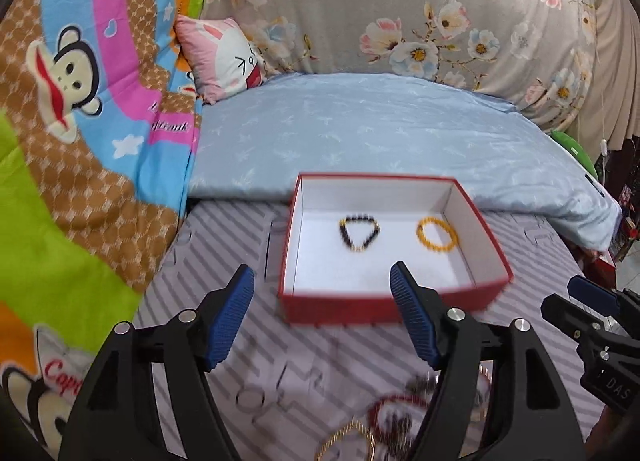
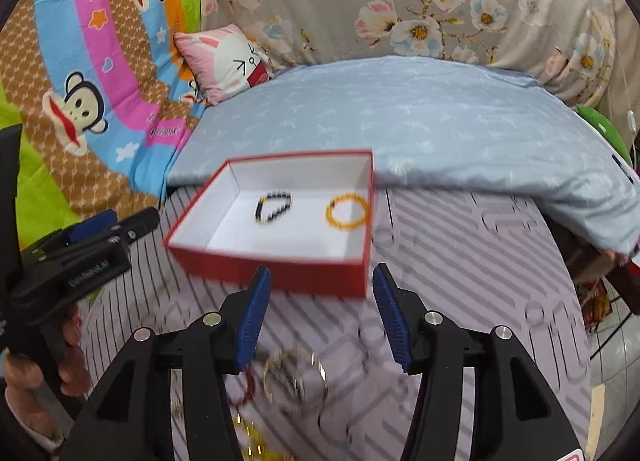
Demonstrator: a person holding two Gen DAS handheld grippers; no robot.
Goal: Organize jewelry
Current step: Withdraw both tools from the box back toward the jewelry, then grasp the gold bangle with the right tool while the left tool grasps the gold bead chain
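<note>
A red box (image 1: 384,307) with a white inside stands on the striped mat; it also shows in the right wrist view (image 2: 276,273). In it lie a black-and-yellow bead bracelet (image 1: 359,234) (image 2: 273,207) and an orange bead bracelet (image 1: 437,236) (image 2: 347,211). My left gripper (image 1: 322,315) is open and empty, just before the box's near wall. My right gripper (image 2: 320,315) is open and empty above loose jewelry: a silvery bracelet (image 2: 294,379), a red bead bracelet (image 2: 245,385) and gold chain (image 2: 250,437). In the left wrist view a red bracelet (image 1: 394,409) and gold chain (image 1: 348,437) lie near its fingers.
A light blue folded quilt (image 1: 380,129) lies behind the box. A colourful monkey blanket (image 1: 80,121) lies to the left, with a pink pillow (image 1: 224,57) and a floral cover (image 1: 400,1) at the back. The mat's right edge (image 2: 576,301) drops off.
</note>
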